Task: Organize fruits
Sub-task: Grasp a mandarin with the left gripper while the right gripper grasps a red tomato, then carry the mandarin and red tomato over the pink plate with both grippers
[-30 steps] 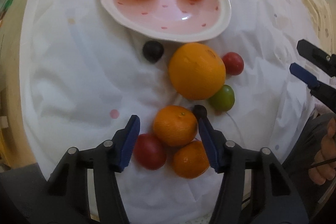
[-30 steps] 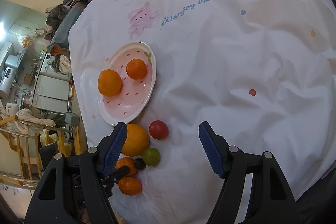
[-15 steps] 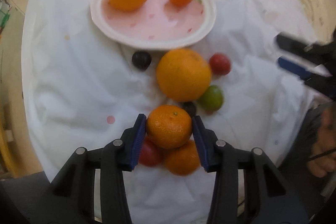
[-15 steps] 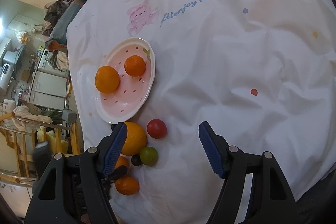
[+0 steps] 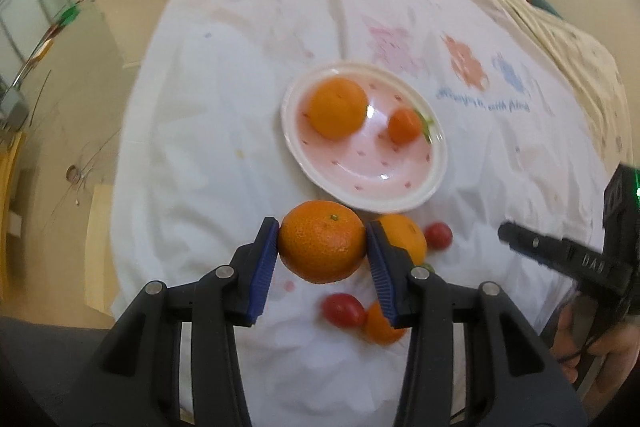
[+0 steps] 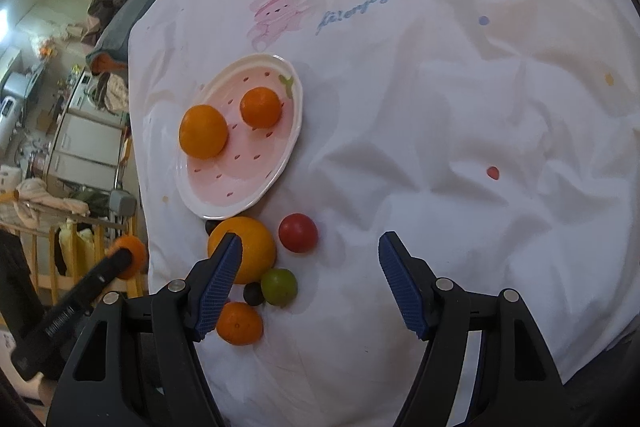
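Lifted clear of the cloth since a moment ago, the mandarin (image 5: 322, 241) sits pinched in the left claw (image 5: 322, 259), near the oval pink speckled plate (image 5: 432, 183), which holds a smooth orange (image 5: 338, 108) and a smaller tangerine (image 5: 404, 125). Right claw (image 6: 310, 283) hovers spread wide, holding nothing, over the wrinkled white tablecloth (image 6: 460, 107).

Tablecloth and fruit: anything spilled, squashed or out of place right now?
Nothing stands out. The left gripper holds a mandarin whole, the plate sits flat with two oranges, and the loose fruit beside it, like the tomato, looks intact. The tablecloth is only wrinkled.
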Available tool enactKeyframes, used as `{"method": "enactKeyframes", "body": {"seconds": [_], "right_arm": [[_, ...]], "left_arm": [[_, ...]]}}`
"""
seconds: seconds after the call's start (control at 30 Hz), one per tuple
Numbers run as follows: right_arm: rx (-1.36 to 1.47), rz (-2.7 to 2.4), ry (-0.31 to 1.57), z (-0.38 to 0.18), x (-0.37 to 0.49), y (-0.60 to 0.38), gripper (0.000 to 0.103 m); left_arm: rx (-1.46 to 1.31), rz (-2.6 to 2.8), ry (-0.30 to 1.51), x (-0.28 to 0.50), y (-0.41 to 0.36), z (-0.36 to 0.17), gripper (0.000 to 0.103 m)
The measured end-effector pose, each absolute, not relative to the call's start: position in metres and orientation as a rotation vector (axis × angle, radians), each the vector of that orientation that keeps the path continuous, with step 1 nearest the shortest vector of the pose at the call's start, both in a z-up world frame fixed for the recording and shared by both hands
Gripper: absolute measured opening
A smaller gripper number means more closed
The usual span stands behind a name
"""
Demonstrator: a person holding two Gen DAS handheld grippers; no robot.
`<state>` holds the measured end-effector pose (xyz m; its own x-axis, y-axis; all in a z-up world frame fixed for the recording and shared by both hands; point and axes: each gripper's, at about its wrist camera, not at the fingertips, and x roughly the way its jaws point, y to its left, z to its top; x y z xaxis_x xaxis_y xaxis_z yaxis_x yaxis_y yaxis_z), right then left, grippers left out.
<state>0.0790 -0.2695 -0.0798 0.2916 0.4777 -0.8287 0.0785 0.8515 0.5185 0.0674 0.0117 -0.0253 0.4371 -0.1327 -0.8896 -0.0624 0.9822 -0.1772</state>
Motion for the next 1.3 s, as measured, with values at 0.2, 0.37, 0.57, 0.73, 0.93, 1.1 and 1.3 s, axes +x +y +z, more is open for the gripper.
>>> {"method": "enactKeyframes", "body": {"seconds": [0.2,0.37,0.57,0.73,0.93,1.1,1.3], "right_arm": [[0.486,0.321,1.306,-0.085,0.089,-0.258,0.051],[0.456,0.342,1.345,-0.096,0.098,-0.243,0.044],[0.403,0.343,1.394,-0.117,0.107,-0.222,0.043],[0.363,0.332,1.417,-0.129,0.11,-0.216,0.032],[0.338,0.346,1.401,-0.125,0.107,-0.217,0.032],[0.378,0.344,1.373,-0.119,0.104,-0.225,0.032],[0.425,0.343,1.339,-0.105,0.098,-0.238,0.032]], "left_arm": [[-0.243,-0.008,1.118,0.068,0.023,-0.025,0.04],[-0.265,0.004,1.124,0.068,0.029,-0.026,0.04],[-0.289,0.011,1.146,0.071,0.033,-0.031,0.04],[-0.286,0.006,1.16,0.073,0.03,-0.035,0.04],[-0.265,0.007,1.153,0.073,0.026,-0.036,0.04],[-0.236,0.019,1.159,0.074,0.023,-0.041,0.04],[-0.206,0.033,1.161,0.074,0.02,-0.046,0.04]]}}
